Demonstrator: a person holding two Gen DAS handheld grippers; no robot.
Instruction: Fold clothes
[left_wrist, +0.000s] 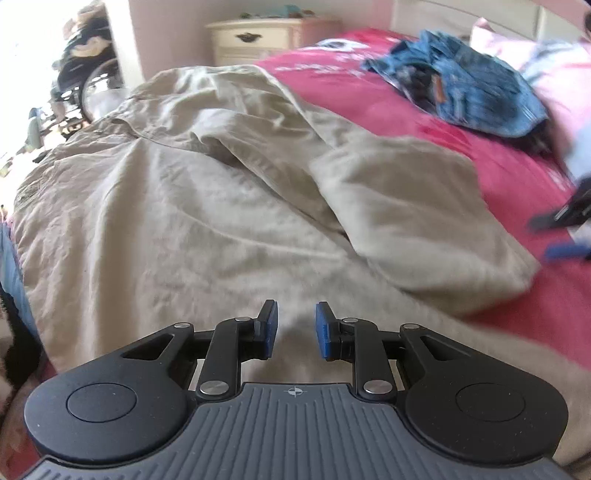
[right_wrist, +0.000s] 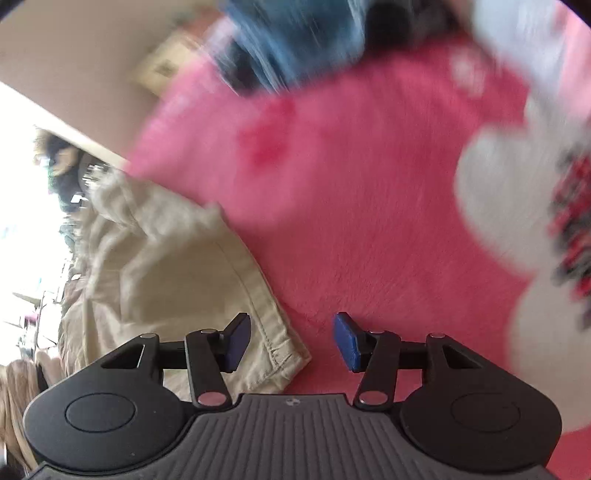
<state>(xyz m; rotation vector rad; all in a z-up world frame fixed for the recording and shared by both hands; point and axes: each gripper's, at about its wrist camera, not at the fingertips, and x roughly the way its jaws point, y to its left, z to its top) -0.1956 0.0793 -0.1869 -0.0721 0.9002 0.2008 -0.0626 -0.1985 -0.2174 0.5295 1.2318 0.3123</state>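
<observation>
Beige trousers (left_wrist: 192, 206) lie spread and creased across the pink bed cover (left_wrist: 369, 99), one leg folded over toward the right. My left gripper (left_wrist: 295, 328) sits low over the near part of the trousers, jaws narrow, and beige cloth fills the gap between its pads. In the right wrist view the trouser leg's hem (right_wrist: 273, 343) lies on the pink cover (right_wrist: 369, 221). My right gripper (right_wrist: 291, 339) is open above that hem corner, with nothing pressed between its pads. The right gripper (left_wrist: 546, 238) also shows as a blur at the left wrist view's right edge.
A heap of blue jeans (left_wrist: 461, 85) lies at the far right of the bed, blurred in the right wrist view (right_wrist: 288, 40). A pink pillow (left_wrist: 554, 66) sits behind it. A cream nightstand (left_wrist: 255, 37) stands beyond the bed. A wheeled frame (left_wrist: 85, 81) stands at the bright left.
</observation>
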